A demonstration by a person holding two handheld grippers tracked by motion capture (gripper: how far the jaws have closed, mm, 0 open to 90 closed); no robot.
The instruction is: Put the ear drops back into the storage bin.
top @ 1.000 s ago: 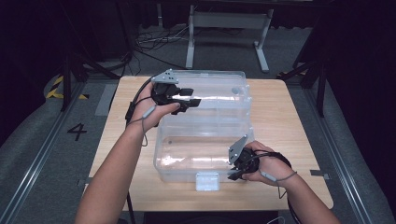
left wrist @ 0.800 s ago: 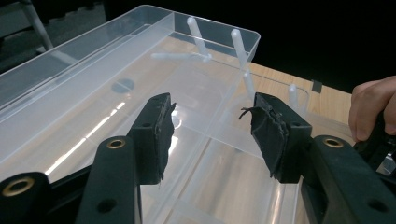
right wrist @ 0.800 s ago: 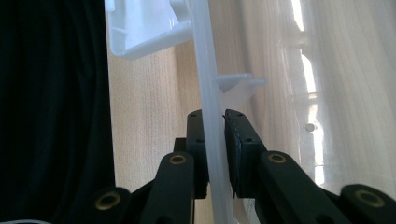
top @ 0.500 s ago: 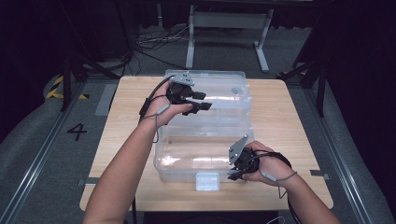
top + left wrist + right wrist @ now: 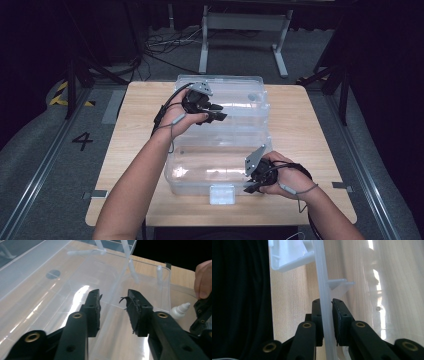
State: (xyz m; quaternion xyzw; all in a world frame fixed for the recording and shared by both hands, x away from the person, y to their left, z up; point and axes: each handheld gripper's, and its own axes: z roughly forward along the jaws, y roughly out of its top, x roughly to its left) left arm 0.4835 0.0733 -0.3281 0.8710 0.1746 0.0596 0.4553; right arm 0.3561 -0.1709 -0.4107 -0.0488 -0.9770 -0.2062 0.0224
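The clear plastic box [image 5: 220, 165] lies open across the middle of your worktop [image 5: 320, 135], base near you, its lid [image 5: 225, 97] folded away to the far side, long axis running left to right. Your right claw [image 5: 248, 186] is clamped on the base's near wall by the white latch [image 5: 222, 194]. Your left claw [image 5: 220, 111] hovers over the lid's near edge with its jaws half open and just closing in; that clear edge runs up between them, the pads not yet touching (so it is the nearer claw to the lid).
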